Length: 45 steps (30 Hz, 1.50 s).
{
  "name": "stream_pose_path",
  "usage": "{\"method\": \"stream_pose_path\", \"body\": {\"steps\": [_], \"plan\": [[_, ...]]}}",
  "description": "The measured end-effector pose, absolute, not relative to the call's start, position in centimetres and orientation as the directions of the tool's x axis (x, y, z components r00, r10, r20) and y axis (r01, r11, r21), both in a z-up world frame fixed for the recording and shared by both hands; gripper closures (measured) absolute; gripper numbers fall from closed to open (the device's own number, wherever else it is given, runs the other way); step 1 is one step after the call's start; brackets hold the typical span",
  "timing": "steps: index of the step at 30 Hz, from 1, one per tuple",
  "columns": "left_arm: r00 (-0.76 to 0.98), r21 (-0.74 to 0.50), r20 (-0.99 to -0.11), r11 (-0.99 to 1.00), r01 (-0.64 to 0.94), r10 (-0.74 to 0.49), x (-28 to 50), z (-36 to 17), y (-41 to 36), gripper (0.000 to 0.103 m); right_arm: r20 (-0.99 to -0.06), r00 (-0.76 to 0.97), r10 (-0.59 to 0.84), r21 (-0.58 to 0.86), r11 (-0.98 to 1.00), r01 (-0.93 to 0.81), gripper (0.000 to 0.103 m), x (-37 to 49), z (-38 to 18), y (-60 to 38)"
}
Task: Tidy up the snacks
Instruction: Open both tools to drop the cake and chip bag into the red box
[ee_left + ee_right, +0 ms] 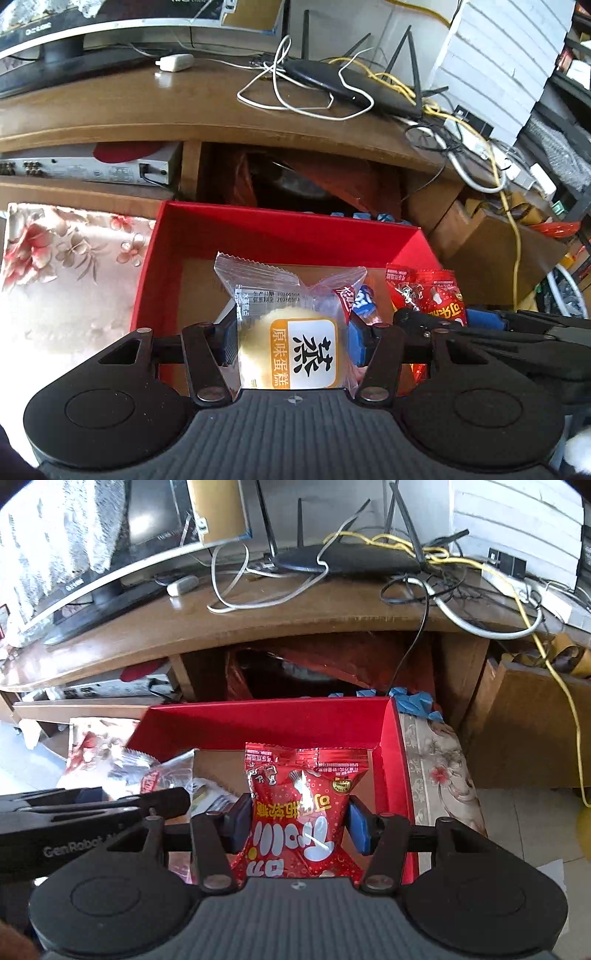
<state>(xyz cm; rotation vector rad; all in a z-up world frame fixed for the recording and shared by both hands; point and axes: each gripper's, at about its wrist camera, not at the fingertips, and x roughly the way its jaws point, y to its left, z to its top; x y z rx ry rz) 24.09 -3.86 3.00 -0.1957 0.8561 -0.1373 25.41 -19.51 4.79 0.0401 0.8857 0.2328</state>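
Note:
My left gripper is shut on a clear-wrapped round cake packet with an orange and white label, held above the open red box. Beside it on the right, my right gripper is shut on a red candy packet with white lettering, also over the red box near its right wall. The red candy packet and the right gripper's black body show at the right of the left wrist view. The box's brown floor is partly visible under both packets.
The box rests on a floral cloth in front of a wooden TV cabinet with a router, tangled cables and a monitor on top. A cardboard box stands at the right. A silver-wrapped packet lies left of the red box.

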Motion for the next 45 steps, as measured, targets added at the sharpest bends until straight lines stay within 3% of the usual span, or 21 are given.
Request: {"method": "stream_pose_path", "body": {"steps": [16,22,30,45], "plan": [[0.584,-0.198,-0.796,0.980,-0.007,-0.156,25.9,-0.5,-3.6,0.039,-0.824,0.538,0.180,0.088,0.978,-0.191,0.044,28.9,0.3,-18.1],[0.598,-0.173,-0.790,0.985,-0.006,-0.135,25.7,0.0,-3.6,0.027,-0.810,0.567,0.145,0.047,0.982,-0.185,0.040,28.7,0.8,-18.1],[0.618,-0.150,-0.778,0.989,-0.008,-0.113,25.1,0.8,-3.5,0.020,-0.796,0.590,0.138,0.035,0.983,-0.183,0.038,28.3,1.7,-18.2],[0.656,-0.160,-0.743,0.987,0.019,-0.133,22.5,3.5,-2.9,0.017,-0.753,0.638,0.161,0.037,0.978,-0.204,0.037,25.6,4.3,-17.9]]}}
